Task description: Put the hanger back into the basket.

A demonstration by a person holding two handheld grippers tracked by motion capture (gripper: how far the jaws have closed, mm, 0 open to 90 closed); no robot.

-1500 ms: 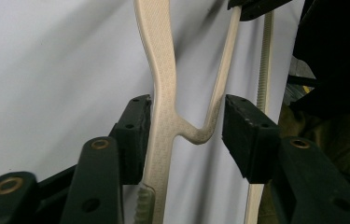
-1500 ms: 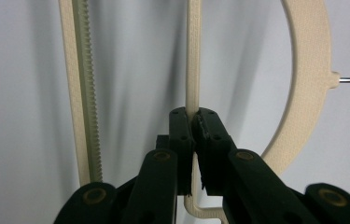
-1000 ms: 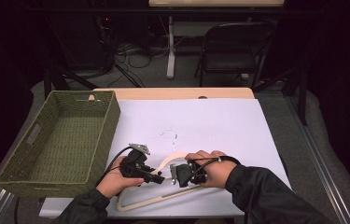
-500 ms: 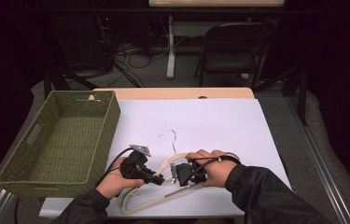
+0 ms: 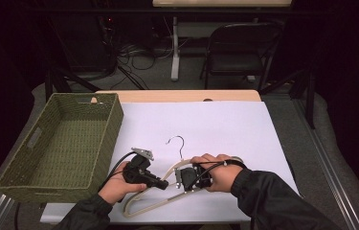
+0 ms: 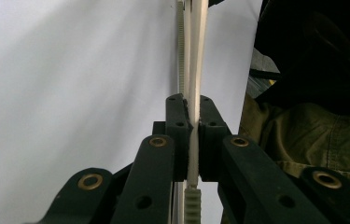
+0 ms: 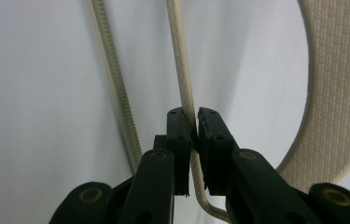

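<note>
Both grippers' fingers (image 6: 180, 135) pinch the hanger (image 5: 144, 205) bar between them.

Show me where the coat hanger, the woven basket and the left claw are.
coat hanger (image 5: 181, 145), high view, on its metal hook.
woven basket (image 5: 112, 120), high view, on its right wall.
left claw (image 6: 192, 122), left gripper view, between the tips clamped on the hanger.

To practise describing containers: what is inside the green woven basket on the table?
The basket shows a bare woven floor, with nothing lying in it. Its near wall hides the strip of floor just behind it, so that part cannot be checked.
</note>
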